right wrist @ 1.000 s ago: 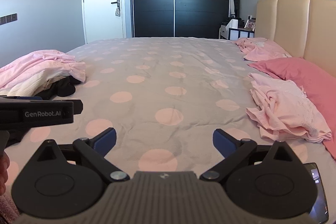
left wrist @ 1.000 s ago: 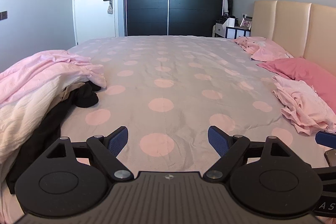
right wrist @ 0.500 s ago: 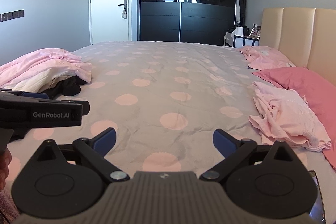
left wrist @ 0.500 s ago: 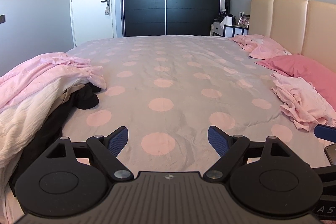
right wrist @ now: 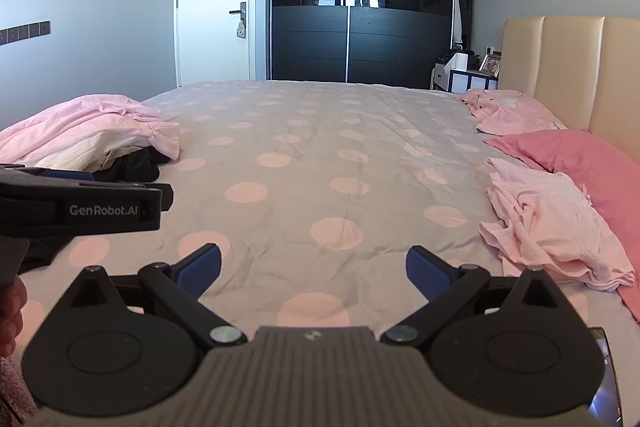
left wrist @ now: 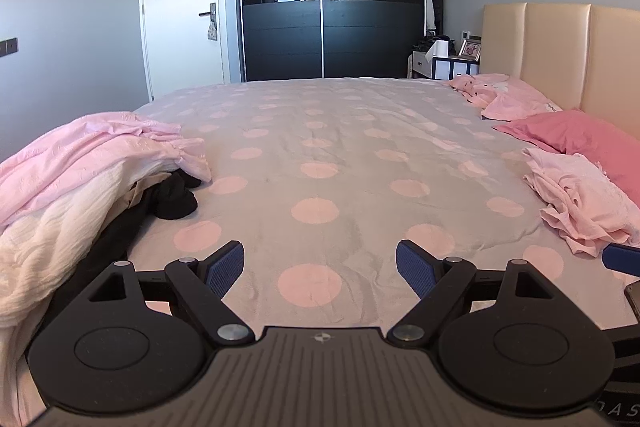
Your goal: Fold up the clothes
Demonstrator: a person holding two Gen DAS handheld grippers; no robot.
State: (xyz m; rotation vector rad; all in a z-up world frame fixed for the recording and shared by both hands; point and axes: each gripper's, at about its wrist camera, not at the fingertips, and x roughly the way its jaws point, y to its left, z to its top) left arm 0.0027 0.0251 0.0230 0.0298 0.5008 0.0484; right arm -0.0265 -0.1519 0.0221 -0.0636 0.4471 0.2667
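Both the left gripper (left wrist: 320,263) and right gripper (right wrist: 313,267) hang spread apart, empty, above the bed (left wrist: 344,155). The soft, light clothes (left wrist: 92,163) heaped at its left edge would pinch best at a hem.

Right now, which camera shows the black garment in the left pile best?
The left wrist view: the black garment lies close and large under the pink cloth. In the right wrist view it is farther off, partly behind the left hand-held gripper.
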